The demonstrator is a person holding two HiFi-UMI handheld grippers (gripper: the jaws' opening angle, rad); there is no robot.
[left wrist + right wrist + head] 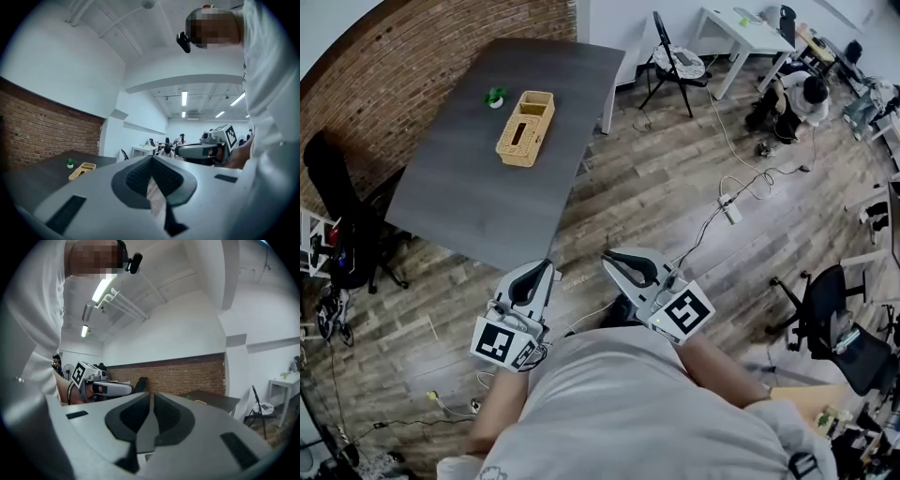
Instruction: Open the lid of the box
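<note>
A woven tan box (525, 128) lies on the dark grey table (478, 202), far ahead of both grippers, with a small green plant (495, 97) beside it. My left gripper (547, 269) and right gripper (608, 259) hang side by side over the wooden floor, short of the table's near edge. In the left gripper view the left gripper (151, 160) is shut and empty, and the box (82, 170) shows small at the left. In the right gripper view the jaws of the right gripper (152, 397) stand almost together with nothing between them.
A black office chair (342, 216) stands left of the table. A folding chair (675, 61), a white table (741, 33) and a person sitting on the floor (802, 94) are at the back right. Cables and a power strip (728, 208) lie on the floor; another office chair (825, 319) is at right.
</note>
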